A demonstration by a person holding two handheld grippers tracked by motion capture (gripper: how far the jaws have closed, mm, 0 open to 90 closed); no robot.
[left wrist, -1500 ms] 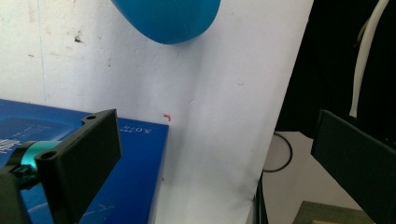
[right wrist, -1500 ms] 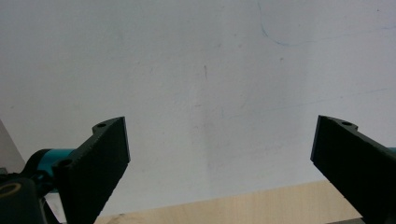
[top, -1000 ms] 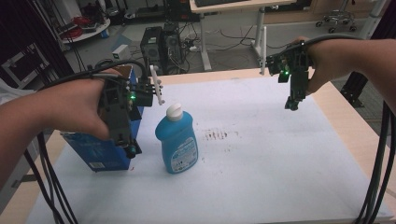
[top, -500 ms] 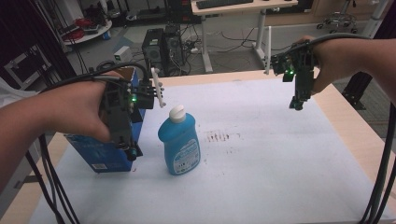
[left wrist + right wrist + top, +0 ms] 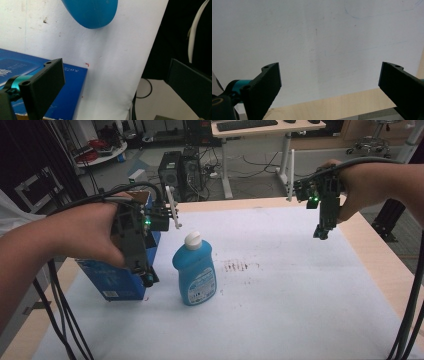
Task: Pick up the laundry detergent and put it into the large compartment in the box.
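A person's left gripper [image 5: 145,275] hangs over a blue box [image 5: 117,280] at the left edge of a white-covered table [image 5: 300,310], its jaws spread wide and holding nothing. In the left gripper view one jaw sits above the box top while the other reaches past the sheet's edge. Just right of the box, apart from it, stands a blue bottle [image 5: 194,270] with a white cap (upright, label facing the near side). The right gripper [image 5: 322,231] hovers over the far right of the table, well apart from the bottle, jaws likewise wide open and empty above the bare sheet.
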